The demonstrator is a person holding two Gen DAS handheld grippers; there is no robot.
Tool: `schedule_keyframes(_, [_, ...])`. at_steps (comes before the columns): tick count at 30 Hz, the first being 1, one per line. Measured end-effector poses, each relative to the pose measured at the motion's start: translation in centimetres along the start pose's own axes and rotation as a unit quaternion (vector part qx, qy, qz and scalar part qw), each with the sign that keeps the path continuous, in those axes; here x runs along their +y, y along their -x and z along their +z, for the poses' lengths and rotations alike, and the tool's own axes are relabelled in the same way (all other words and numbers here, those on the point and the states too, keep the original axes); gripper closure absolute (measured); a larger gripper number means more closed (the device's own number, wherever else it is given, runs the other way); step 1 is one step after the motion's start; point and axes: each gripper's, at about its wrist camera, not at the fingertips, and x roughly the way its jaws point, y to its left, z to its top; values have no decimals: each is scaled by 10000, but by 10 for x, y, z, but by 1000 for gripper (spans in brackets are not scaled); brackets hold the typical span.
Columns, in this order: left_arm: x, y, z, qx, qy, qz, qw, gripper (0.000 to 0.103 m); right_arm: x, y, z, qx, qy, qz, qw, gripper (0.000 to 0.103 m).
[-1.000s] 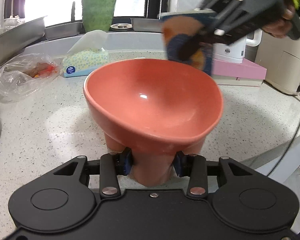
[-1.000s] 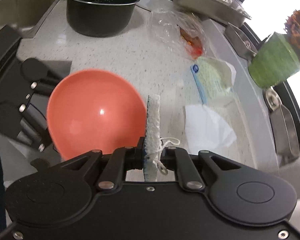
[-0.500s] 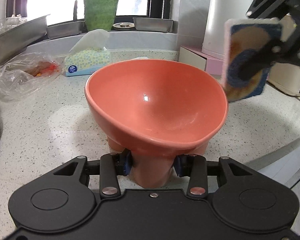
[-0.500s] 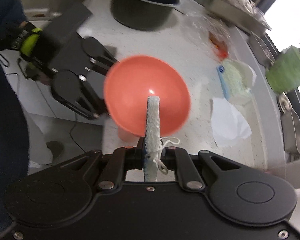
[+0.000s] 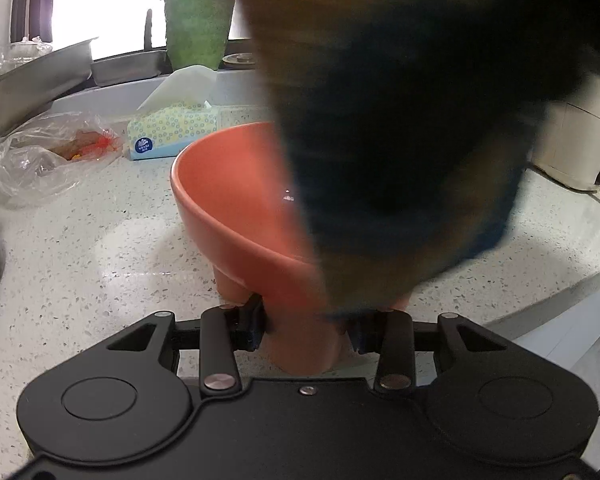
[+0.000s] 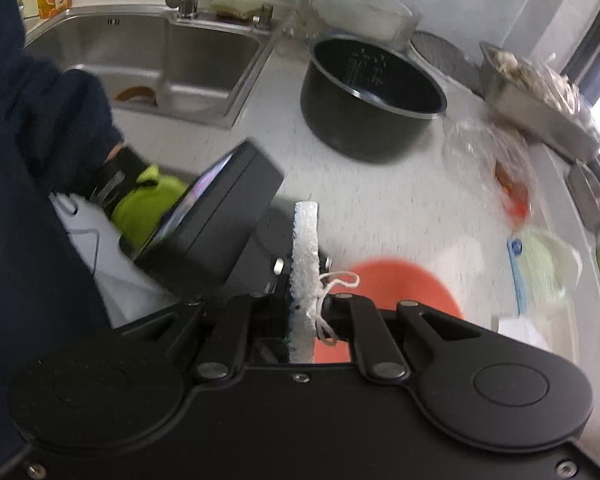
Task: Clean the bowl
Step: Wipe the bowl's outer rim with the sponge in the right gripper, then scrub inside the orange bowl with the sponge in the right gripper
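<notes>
**Sponge poised over braced bowl**

Sponge (image 6: 305, 276) stands edge-on between the right gripper (image 6: 306, 312) jaws, which are nearly closed and pinch it tight, its long axis running forward along the fingers. Just beyond and to the right lies the coral bowl (image 5: 236, 204), below the sponge's tip, so the wiping hand probably needs to come down and across into the hollow. The left gripper (image 5: 306, 326) jaws, partly closed, clamp the bowl's foot and brace it on the speckled surface (image 5: 100, 248). Farther off sit a black pot (image 6: 372, 96) and the sink (image 6: 148, 56).
</notes>
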Motion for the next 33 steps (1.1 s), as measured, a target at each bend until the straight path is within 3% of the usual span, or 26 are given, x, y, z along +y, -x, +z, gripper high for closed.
schedule_keyframes(7, [-1, 1, -1, -25, 8, 14, 10000, 65, -30, -30, 33, -318, -105, -131, 9994, 91])
schedule_keyframes(15, [0, -1, 0, -13, 0, 4, 10000, 65, -83, -50, 40, -231, -309, -624, 9973, 92])
schedule_keyframes(24, [3, -2, 1, 6, -29, -18, 10000, 65, -129, -45, -11, 245, -1038, -1281, 9860, 92])
schedule_keyframes(33, [3, -3, 1, 15, -24, -1, 10000, 65, -104, -22, -71, 694, -1295, -1337, 9801, 92])
